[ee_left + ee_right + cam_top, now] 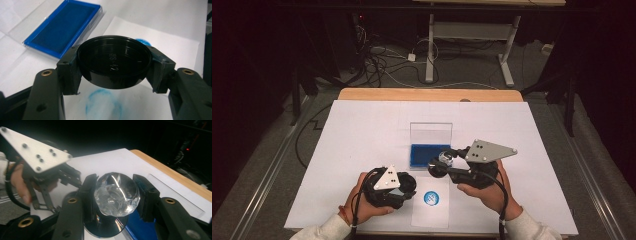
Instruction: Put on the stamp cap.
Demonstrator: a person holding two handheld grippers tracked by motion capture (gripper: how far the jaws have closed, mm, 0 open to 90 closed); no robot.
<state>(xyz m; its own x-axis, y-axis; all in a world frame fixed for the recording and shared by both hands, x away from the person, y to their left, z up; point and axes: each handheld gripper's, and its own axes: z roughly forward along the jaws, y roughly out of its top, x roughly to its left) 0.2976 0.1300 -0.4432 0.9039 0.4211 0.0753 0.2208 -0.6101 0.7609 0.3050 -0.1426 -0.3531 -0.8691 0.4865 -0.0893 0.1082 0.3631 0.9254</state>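
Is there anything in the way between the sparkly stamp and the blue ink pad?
Nothing visible blocks it. The right gripper holds the stamp by its crystal knob just above the near edge of the open blue ink pad. The pad's clear lid stands up behind it. The left gripper holds a black cap off to the side.

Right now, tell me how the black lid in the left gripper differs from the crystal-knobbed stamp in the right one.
The black lid is flat, opaque and dull; the stamp has a clear, faceted, glinting knob on a dark round base. The left gripper clamps the lid by its rim over the stamped paper; the right gripper clamps the stamp by its knob beside the blue ink pad. Both are round and firmly held.
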